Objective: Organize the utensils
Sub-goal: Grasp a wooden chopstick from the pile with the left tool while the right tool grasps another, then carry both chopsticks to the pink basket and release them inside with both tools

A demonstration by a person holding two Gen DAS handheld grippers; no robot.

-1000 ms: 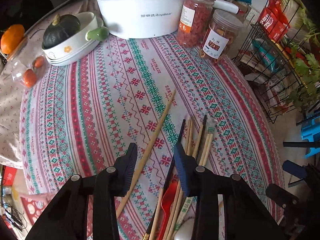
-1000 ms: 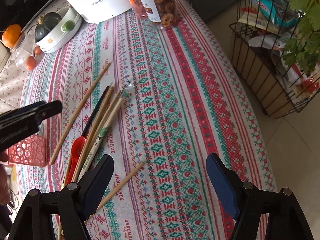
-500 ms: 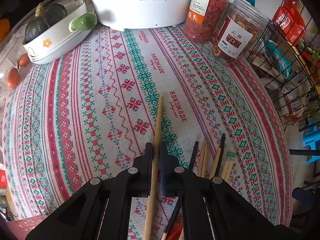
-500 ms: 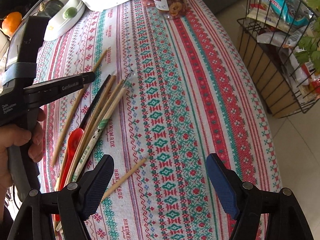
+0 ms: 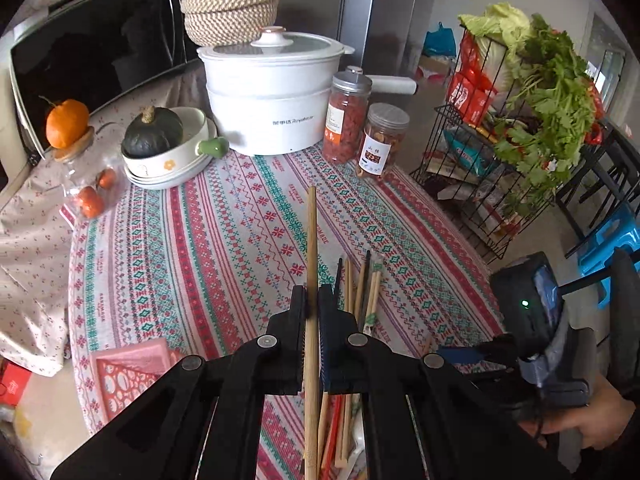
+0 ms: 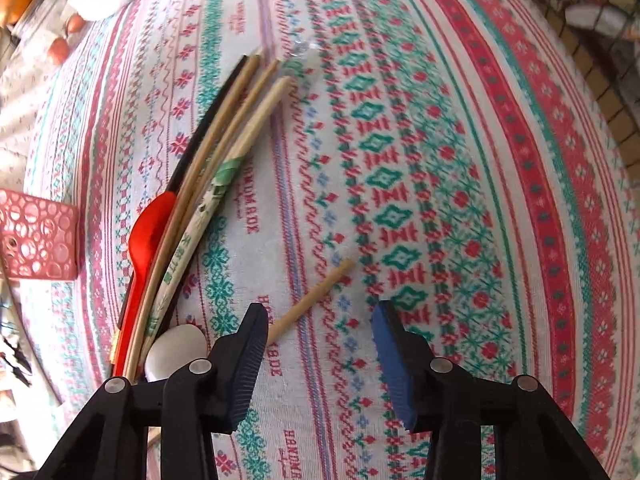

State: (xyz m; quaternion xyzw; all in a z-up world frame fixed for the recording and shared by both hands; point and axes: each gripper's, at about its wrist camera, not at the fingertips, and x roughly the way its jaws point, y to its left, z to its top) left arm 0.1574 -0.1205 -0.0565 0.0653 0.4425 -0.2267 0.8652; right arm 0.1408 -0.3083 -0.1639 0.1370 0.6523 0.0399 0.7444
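Observation:
My left gripper [image 5: 313, 300] is shut on a long wooden chopstick [image 5: 311, 240], held clear above the patterned tablecloth [image 5: 224, 240]. Below it lies a pile of chopsticks [image 5: 362, 292]. In the right wrist view that pile [image 6: 224, 148] holds black, wooden and paper-wrapped chopsticks, a red spoon [image 6: 148, 232] and a white spoon [image 6: 176, 350]. My right gripper [image 6: 320, 316] hangs low over a lone wooden chopstick [image 6: 316, 296]. Its jaws are closing. The stick lies slanted between them, its lower end behind the left finger [image 6: 248, 344], and the pads do not press on it.
A pink lattice basket [image 5: 128, 368] [image 6: 38, 236] sits at the table's near left. At the back stand a white pot [image 5: 272, 108], two jars [image 5: 346, 116], and a bowl with a squash [image 5: 160, 140]. A wire rack of vegetables [image 5: 512, 128] stands beyond the right edge.
The left gripper closed on the long chopstick and lifted it off the cloth. The right gripper came down toward the lone chopstick and its jaws narrowed.

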